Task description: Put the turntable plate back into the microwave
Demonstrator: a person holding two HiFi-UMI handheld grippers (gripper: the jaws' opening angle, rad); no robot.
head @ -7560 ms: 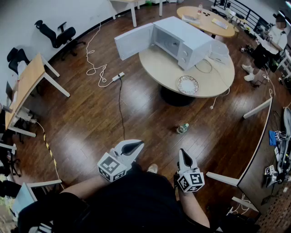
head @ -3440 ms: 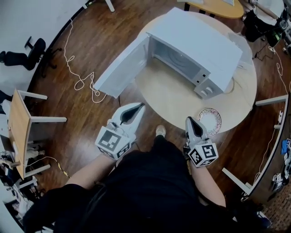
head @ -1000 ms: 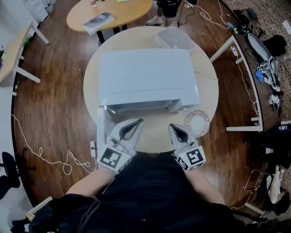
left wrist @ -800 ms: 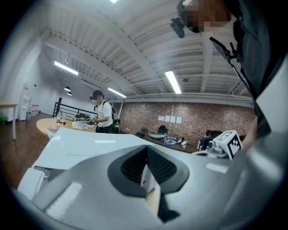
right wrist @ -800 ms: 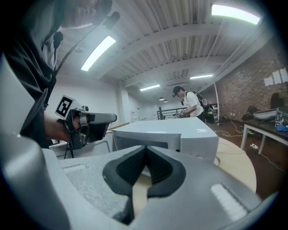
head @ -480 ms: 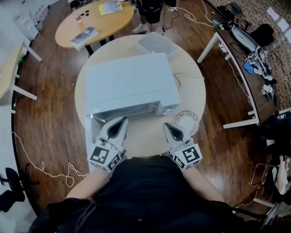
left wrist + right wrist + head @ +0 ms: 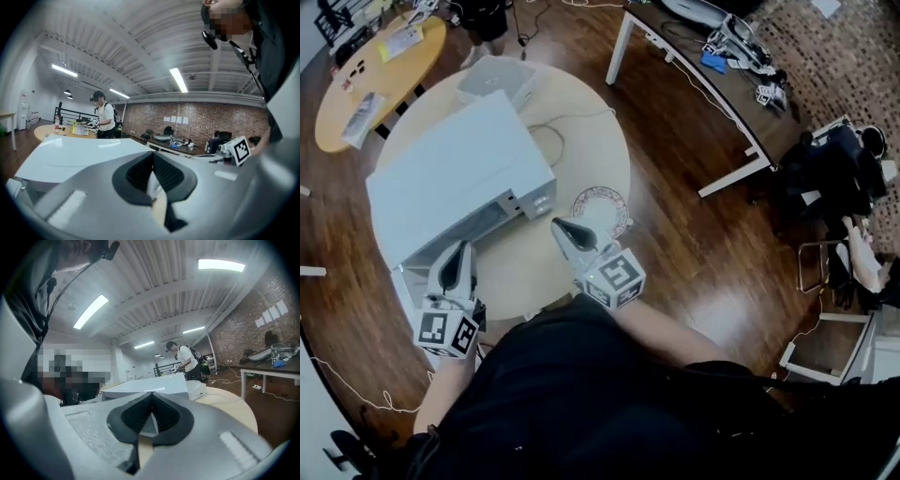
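Observation:
The patterned turntable plate [image 7: 600, 208] lies flat on the round wooden table [image 7: 591, 141], near its right rim. To its left stands the white microwave [image 7: 459, 178], its door [image 7: 405, 281] swung open. My right gripper [image 7: 561, 225] is shut and empty, its tip just left of the plate and apart from it. Shut and empty too, my left gripper [image 7: 461, 247] hovers at the microwave's open front. The left gripper view looks over the closed jaws of that gripper [image 7: 151, 154] at the microwave's top [image 7: 79, 150]. In the right gripper view, that gripper's [image 7: 151, 408] jaws are closed before the microwave [image 7: 145, 386].
A white lidded box [image 7: 497, 80] and a cable [image 7: 553, 141] sit behind the microwave. An orange table [image 7: 375, 66] is at the far left and a long desk [image 7: 712, 84] to the right. A person [image 7: 104, 119] stands beyond the table; another sits at right [image 7: 853, 187].
The head view has swung, so the table sits further left. My right gripper has shifted closer to the plate. Both grippers stay shut.

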